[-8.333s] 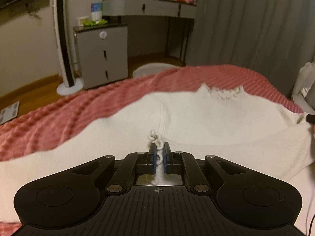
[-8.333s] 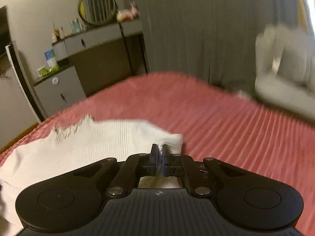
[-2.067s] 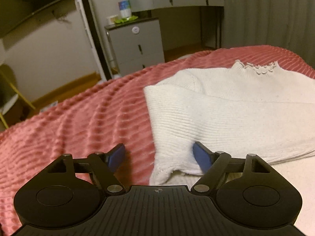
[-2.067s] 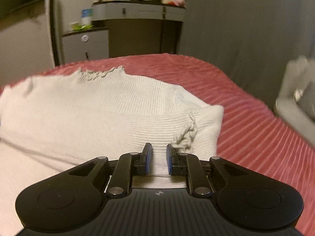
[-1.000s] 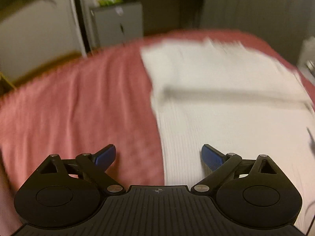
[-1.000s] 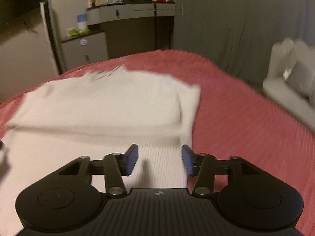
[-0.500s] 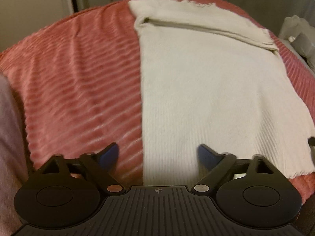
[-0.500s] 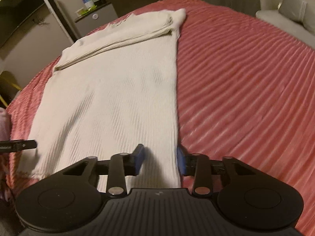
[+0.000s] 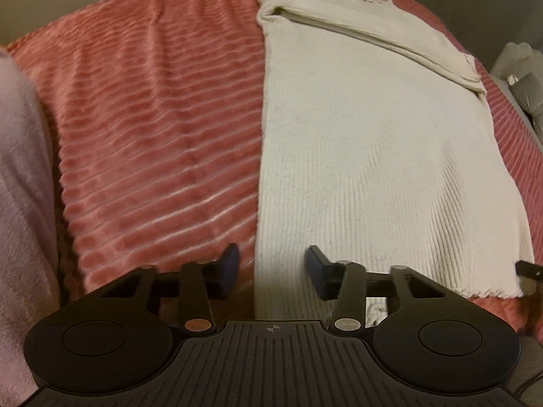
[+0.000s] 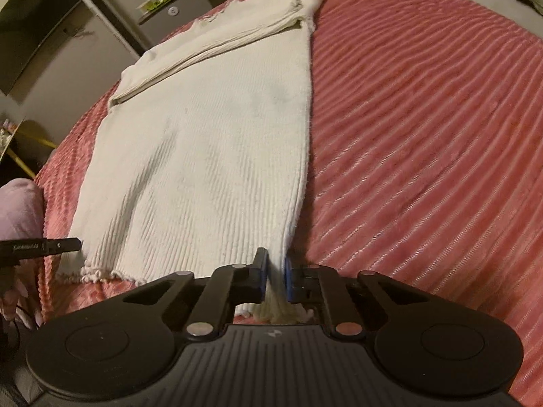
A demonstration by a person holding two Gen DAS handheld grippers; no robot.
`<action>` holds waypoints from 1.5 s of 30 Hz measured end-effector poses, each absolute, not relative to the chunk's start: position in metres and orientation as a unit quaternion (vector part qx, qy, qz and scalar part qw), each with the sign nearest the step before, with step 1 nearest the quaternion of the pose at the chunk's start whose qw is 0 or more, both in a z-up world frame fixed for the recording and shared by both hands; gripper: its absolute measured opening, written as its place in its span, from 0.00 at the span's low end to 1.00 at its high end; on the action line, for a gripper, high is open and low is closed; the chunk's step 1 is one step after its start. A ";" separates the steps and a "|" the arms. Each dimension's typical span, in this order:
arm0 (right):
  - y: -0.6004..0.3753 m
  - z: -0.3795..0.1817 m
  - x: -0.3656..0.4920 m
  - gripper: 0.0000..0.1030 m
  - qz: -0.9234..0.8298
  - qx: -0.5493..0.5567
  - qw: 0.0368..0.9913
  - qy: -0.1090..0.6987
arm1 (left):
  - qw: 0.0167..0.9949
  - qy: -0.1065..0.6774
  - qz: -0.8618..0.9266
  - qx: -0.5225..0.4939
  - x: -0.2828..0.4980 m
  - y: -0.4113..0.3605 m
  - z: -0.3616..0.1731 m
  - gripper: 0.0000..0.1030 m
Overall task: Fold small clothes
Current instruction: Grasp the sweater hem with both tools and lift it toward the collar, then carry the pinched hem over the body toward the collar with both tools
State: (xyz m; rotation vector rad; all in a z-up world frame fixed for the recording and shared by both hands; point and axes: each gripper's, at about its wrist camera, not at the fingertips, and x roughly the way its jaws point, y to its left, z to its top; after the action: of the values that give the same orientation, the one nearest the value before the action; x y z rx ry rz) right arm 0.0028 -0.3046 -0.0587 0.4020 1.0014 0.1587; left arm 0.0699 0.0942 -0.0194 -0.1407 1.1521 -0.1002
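Note:
A white ribbed knit sweater (image 9: pixel 373 142) lies flat on the pink ribbed bedspread (image 9: pixel 159 118), its sleeves folded across near the frilly collar at the far end. My left gripper (image 9: pixel 271 264) is open and straddles the sweater's near left hem corner. My right gripper (image 10: pixel 276 279) is shut on the near right hem corner of the sweater (image 10: pixel 217 142). The left gripper's fingertip (image 10: pixel 64 245) shows at the left edge of the right wrist view.
The bedspread (image 10: pixel 424 135) covers the bed on both sides of the sweater. A pale pink cloth (image 9: pixel 20 203) lies at the left edge. A grey cabinet (image 10: pixel 173 13) and a tall white appliance (image 10: pixel 108 23) stand beyond the bed. Pillows (image 9: pixel 522 78) lie at the right.
Both grippers have drawn back from the sleeves to the sweater's near hem. The right gripper has closed on the right hem corner. The left jaws have narrowed but stay open.

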 end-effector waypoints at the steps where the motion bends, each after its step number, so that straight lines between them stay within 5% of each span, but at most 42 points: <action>1: -0.304 -0.058 0.003 0.08 0.076 0.190 0.855 0.476 | 0.834 0.546 -0.047 -0.071 0.070 0.097 -0.019 0.36; 3: -0.304 -0.057 0.003 0.07 0.079 0.195 0.855 0.474 | 0.830 0.550 -0.047 -0.080 0.072 0.101 -0.017 0.20; 5: -0.307 -0.057 0.003 0.07 0.079 0.206 0.853 0.473 | 0.825 0.554 -0.056 -0.096 0.074 0.106 -0.016 0.15; 10: -0.312 -0.056 0.004 0.07 0.080 0.245 0.845 0.468 | 0.818 0.563 -0.068 -0.091 0.073 0.105 -0.019 0.16; 12: -0.312 -0.055 0.005 0.07 0.079 0.246 0.845 0.468 | 0.815 0.567 -0.084 -0.088 0.073 0.103 -0.020 0.31; 16: -0.309 -0.057 0.007 0.11 0.079 0.238 0.841 0.479 | 0.804 0.578 -0.115 -0.082 0.073 0.096 -0.022 0.33; 23: -0.303 -0.058 0.010 0.08 0.075 0.223 0.834 0.499 | 0.797 0.584 -0.124 -0.088 0.074 0.094 -0.023 0.11; 37: -0.313 0.005 0.067 0.07 0.086 0.344 0.858 0.372 | 0.855 0.449 -0.130 -0.224 0.141 0.142 0.065 0.10; 45: -0.319 0.001 0.145 0.09 0.008 0.332 0.878 0.344 | 0.889 0.403 -0.048 -0.212 0.208 0.149 0.064 0.13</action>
State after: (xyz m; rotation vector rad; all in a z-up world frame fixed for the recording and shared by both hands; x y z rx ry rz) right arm 0.1453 -0.3194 0.0010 0.6914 0.7171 0.0169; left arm 0.2084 0.1491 0.0640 -0.4411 0.8369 -0.1004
